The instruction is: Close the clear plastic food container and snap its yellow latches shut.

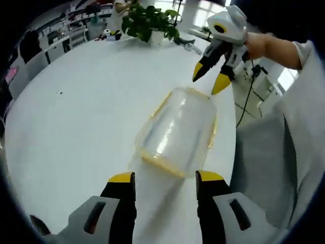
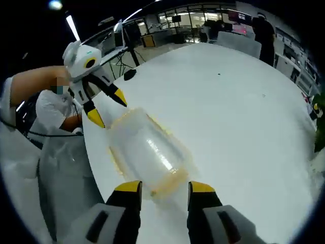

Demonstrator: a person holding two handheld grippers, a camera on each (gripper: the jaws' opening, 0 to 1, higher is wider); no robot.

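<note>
A clear plastic food container (image 1: 177, 133) with yellow latches along its rim lies on the white round table (image 1: 76, 112), close to the table's edge. My left gripper (image 1: 166, 178) is open, and its yellow-tipped jaws stand just short of one end of the container. My right gripper (image 1: 207, 85) hangs open over the far end, held by a hand. In the right gripper view the container (image 2: 150, 152) has its near end at the open right gripper (image 2: 165, 187). The left gripper (image 2: 109, 111) is open at the far end. I cannot tell whether the latches are snapped.
A potted plant (image 1: 150, 23) stands at the table's far side, with small items beside it. Beyond the table edge are grey floor (image 1: 259, 162), a black cable and the person's white sleeve (image 1: 304, 51). Desks and people stand at the room's back (image 2: 254, 30).
</note>
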